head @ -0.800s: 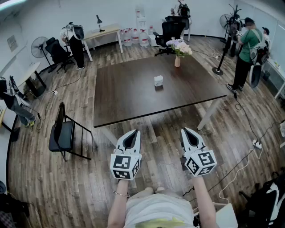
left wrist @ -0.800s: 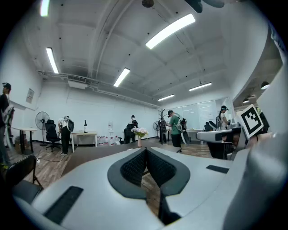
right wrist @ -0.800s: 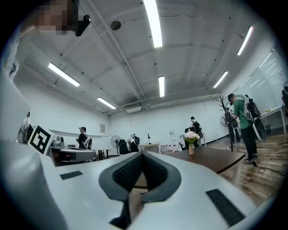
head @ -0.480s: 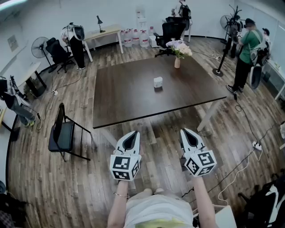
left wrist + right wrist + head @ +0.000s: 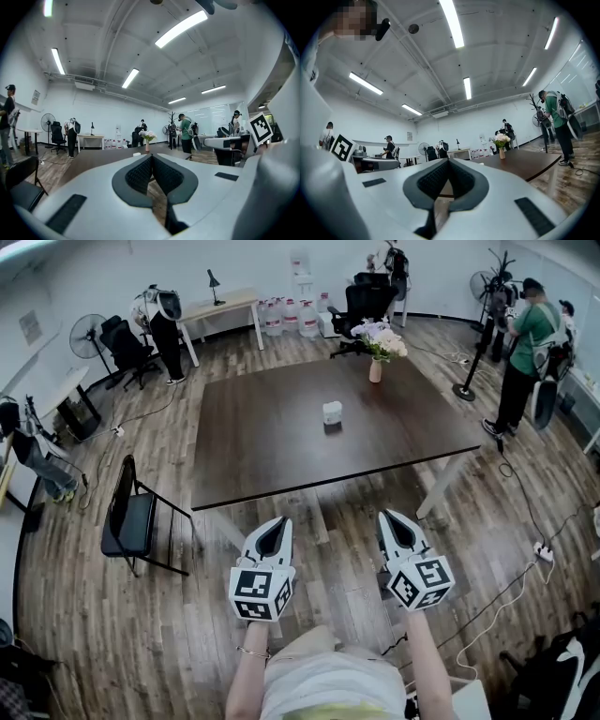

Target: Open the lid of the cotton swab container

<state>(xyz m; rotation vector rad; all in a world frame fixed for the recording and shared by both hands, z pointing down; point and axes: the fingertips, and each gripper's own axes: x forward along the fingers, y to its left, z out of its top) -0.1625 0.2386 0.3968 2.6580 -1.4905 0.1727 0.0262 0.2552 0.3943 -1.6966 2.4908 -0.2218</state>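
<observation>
Nothing of the task had been done at this moment. The cotton swab container stood alone near the middle of the dark table, well ahead of both tools and roughly between the lines along which they pointed. It was too small in view to tell how its lid sat. The left gripper was held over the wooden floor, short of the table's near edge, with its jaws pressed together and nothing between them. The right gripper was held beside it, well apart from it, also closed and empty. Both pointed toward the table, and neither was near the container. A vase of flowers stood beyond the container, by the table's far edge, clear of the way in. By my judgement the whole job remained: bring the tools forward over the table, spread the jaws, steady the container's body with one tool, and work the lid open with the other.
</observation>
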